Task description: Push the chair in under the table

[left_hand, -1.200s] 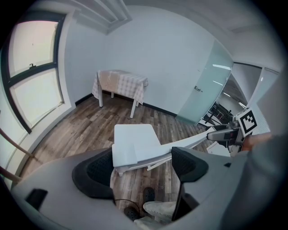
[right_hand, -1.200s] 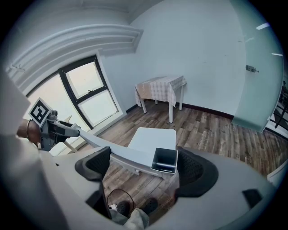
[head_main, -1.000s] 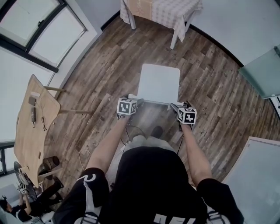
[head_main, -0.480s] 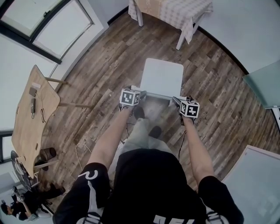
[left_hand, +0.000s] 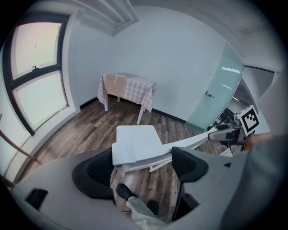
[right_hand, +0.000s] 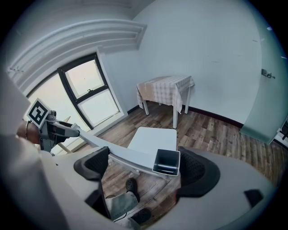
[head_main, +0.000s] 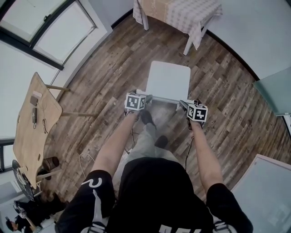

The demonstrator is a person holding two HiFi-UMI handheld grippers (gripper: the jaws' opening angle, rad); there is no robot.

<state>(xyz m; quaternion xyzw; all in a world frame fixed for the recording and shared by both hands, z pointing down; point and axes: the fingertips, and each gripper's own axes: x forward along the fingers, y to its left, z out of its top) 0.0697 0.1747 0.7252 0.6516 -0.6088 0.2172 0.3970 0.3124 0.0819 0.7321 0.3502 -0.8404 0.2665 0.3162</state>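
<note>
**A:** So, where's the plain white square-seated chair [head_main: 167, 82]?

**B:** Its back rail's ends sit inside the left gripper [head_main: 145, 98] and right gripper [head_main: 183, 104], both spread wide, unclamped. It's well apart from the checked-cloth table [head_main: 182, 13].

Left arm [head_main: 113, 145] and right arm [head_main: 203, 152] both reach out front, roughly level. Left tongs [head_main: 146, 98] and right tongs [head_main: 183, 105] each have jaws spread wide apart, pointing away from the body and angled a bit toward each other.

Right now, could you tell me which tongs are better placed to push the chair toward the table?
Neither: left tongs and right tongs brace opposite ends of the chair's backrest, with the table ahead; probably push with both.
</note>
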